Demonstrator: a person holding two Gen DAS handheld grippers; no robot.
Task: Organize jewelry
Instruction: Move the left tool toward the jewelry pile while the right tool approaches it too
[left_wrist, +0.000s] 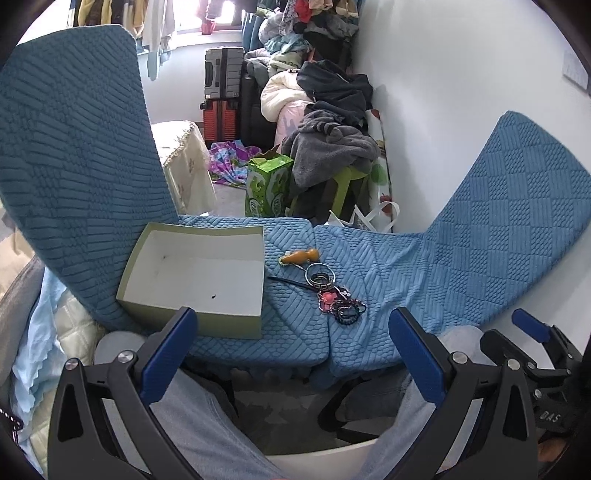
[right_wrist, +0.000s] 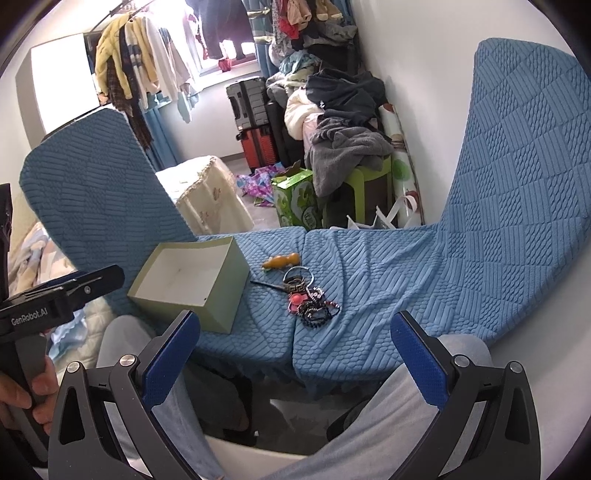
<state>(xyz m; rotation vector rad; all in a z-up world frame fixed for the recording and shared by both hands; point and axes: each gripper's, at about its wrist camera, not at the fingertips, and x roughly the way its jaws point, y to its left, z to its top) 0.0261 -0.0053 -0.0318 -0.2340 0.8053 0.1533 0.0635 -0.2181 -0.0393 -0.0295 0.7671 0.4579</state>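
Observation:
An empty pale green box (left_wrist: 199, 275) (right_wrist: 192, 280) with a white inside sits on the blue quilted seat cushions (left_wrist: 369, 266) (right_wrist: 376, 273). Right of it lies a jewelry pile: an orange gourd charm (left_wrist: 300, 256) (right_wrist: 280, 261), silver rings with a patterned band (left_wrist: 319, 277) (right_wrist: 297, 282), a black stick (left_wrist: 286, 281), a pink pendant (left_wrist: 327, 300) (right_wrist: 295, 299) and dark bead bracelets (left_wrist: 347, 308) (right_wrist: 317, 312). My left gripper (left_wrist: 291, 354) and right gripper (right_wrist: 295, 358) both hang open short of the cushion's near edge, holding nothing.
Two chair backs (left_wrist: 74, 166) (right_wrist: 524, 155) in blue covers rise left and right. A person's grey-clad legs (left_wrist: 207, 424) lie below the grippers. Beyond the seats stand a green carton (left_wrist: 267, 184), a clothes-heaped stool (left_wrist: 332, 155), suitcases (left_wrist: 221, 92) and a white wall (left_wrist: 461, 74).

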